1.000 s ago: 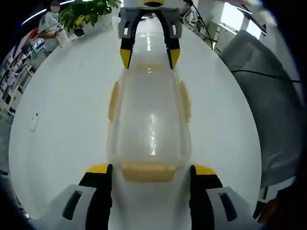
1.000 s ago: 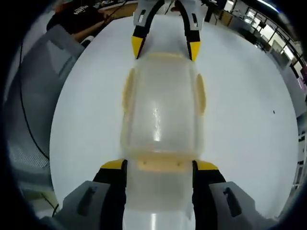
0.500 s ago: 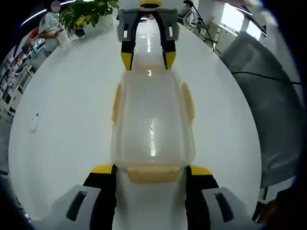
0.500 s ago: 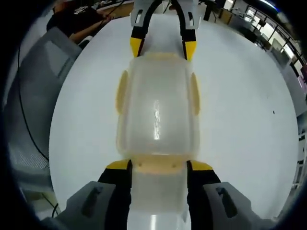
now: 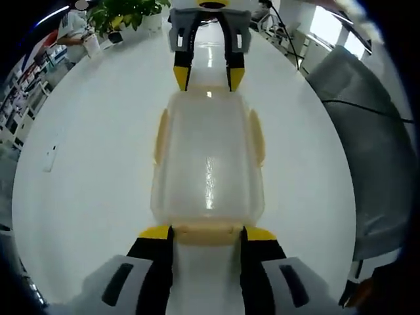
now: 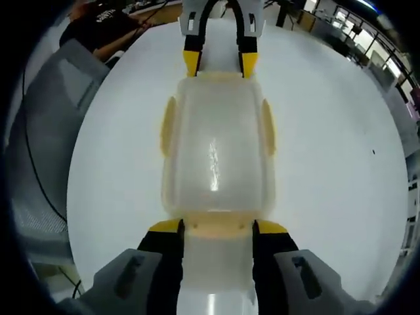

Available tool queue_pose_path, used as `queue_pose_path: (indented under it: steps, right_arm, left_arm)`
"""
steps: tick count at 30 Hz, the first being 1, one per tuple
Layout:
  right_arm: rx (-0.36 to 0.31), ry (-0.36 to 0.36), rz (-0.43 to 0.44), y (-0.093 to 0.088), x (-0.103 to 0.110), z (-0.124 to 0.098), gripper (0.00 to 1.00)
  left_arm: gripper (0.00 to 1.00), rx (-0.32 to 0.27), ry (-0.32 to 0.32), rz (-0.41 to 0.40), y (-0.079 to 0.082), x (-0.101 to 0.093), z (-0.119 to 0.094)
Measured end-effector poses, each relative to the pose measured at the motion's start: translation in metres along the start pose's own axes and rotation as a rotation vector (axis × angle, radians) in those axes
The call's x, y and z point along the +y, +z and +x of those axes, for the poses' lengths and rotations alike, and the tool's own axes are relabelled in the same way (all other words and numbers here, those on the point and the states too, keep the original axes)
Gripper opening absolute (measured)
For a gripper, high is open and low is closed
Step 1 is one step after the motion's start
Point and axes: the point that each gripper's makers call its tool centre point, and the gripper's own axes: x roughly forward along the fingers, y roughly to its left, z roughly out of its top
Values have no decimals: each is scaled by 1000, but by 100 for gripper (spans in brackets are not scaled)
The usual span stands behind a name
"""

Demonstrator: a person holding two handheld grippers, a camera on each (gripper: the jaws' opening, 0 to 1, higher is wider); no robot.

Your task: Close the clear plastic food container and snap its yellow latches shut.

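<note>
Clear plastic food container (image 5: 207, 164) flat on a white round table (image 5: 85, 170), lid on, lengthwise between the two grippers. Left gripper (image 5: 207, 235) low over the table, level and pointed straight along the container, black jaws with yellow tips set on either side of the near yellow end latch (image 5: 208, 233) — touching its two sides or just beside them, hard to separate; no firm clamp to be seen, so grip state cannot be told. Right gripper (image 6: 216, 228) posed the same way from the opposite end, yellow tips flanking that end's latch (image 6: 216, 225), jaws narrowed to about the latch's width; squeezing or merely alongside, cannot tell. Facing each other squarely: right gripper at the top of the left gripper view (image 5: 209, 72), left gripper at the top of the right gripper view (image 6: 220, 60), each with tips at the container's far edge. Side latches (image 5: 160, 134) yellow, lying along both long walls. Beyond the table — a potted plant (image 5: 121, 13), a grey chair (image 5: 377, 144), a standing person (image 5: 73, 33).
</note>
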Motion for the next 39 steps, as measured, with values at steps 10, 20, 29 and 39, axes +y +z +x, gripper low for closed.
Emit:
queue_pose_path:
  steps: [10,20,29,39]
  right_arm:
    - [87,0,-9,0,0,1,38]
    - [138,1,-3,-2,-1,1,36]
    - [174,5,-4,-3,-2,2,36]
    - [133,-11,-18,-3,-1,0,36]
  left_arm:
    - [35,0,1,3,0,1,1]
    - [33,1,3,-11,0,1,2]
    - [33,18,2,-24,0,1,2]
    - [33,81,-18,-4,1,0,2]
